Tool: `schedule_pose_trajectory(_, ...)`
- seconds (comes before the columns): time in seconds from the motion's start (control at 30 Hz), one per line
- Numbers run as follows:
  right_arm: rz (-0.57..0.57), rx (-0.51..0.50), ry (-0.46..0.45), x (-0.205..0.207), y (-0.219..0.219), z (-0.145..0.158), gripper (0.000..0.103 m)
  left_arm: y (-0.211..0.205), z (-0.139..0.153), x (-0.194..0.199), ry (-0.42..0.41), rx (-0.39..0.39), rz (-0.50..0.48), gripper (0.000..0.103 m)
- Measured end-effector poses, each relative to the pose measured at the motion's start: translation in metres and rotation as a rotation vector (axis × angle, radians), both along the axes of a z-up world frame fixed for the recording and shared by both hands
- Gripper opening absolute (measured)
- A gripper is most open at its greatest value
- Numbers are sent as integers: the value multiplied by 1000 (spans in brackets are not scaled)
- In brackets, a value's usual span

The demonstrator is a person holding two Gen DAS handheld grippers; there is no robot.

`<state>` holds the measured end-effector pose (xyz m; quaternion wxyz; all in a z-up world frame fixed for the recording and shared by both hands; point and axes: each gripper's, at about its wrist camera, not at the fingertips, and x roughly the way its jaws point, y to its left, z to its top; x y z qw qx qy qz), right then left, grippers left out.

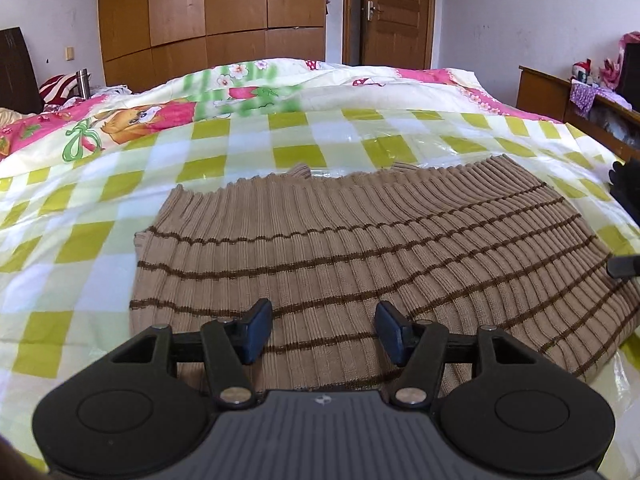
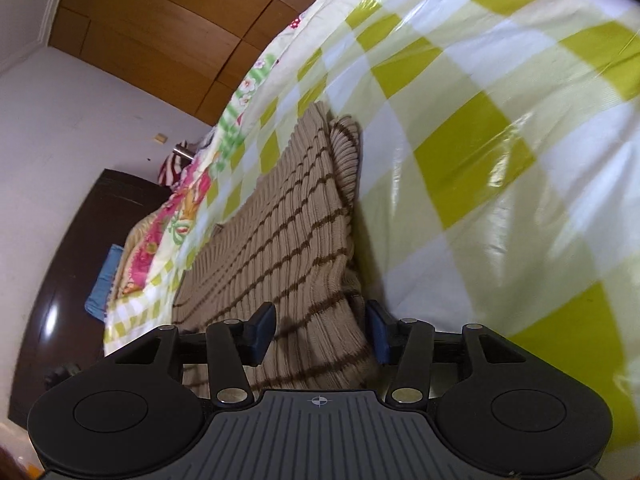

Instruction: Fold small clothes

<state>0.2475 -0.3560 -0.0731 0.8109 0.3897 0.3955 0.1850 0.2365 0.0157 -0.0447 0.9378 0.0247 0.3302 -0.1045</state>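
Covering the bed (image 1: 100, 208), a green-checked sheet (image 1: 304, 152) carries a folded tan striped sweater (image 1: 360, 240); left claw (image 1: 322, 330) and right claw (image 2: 322, 330) hover over its near edge, jaws apart, gripping nothing.

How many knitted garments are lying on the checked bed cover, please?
1: a tan striped sweater spread on the checked cover, under both open grippers. Nothing else knitted shows.

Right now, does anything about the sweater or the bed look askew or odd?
Mostly tidy. The striped sweater lies flat on the checked sheet, but its far edge is uneven, with a ribbed part bunched along one side.
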Motion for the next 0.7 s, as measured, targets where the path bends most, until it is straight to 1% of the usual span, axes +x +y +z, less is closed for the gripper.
schedule_pose_trajectory(0.07, -1, 39, 9, 5, 1, -1, 49, 1, 3, 1, 5, 6, -5, 70)
schedule_pose_trajectory(0.13, 11, 54, 9, 6, 1, 0, 51, 2, 3, 2, 12, 7, -7, 71)
schedule_pose_trajectory(0.27, 8, 128, 21, 5, 2, -5, 52, 0, 3, 0, 14, 2, 10, 70)
schedule_pose_trajectory(0.33, 17, 135, 26, 5, 5, -8, 50, 2, 5, 0, 15, -8, 12, 70)
schedule_pose_trajectory(0.4, 18, 127, 31, 2, 4, -5, 50, 5, 7, 0, 20, -18, 6, 70)
schedule_pose_trajectory(0.5, -40, 146, 67, -19, -8, 6, 52, 8, 4, 1, 24, -30, 2, 71)
schedule_pose_trajectory(0.6, -43, 108, 63, -48, 0, 19, 52, 4, 2, 0, 16, -20, 5, 71)
schedule_pose_trajectory(0.63, -30, 107, 74, -51, 7, 18, 52, 4, 3, 0, 16, -19, 9, 71)
schedule_pose_trajectory(0.7, -32, 136, 96, -53, 20, 10, 52, 4, 4, 0, 22, -25, 14, 71)
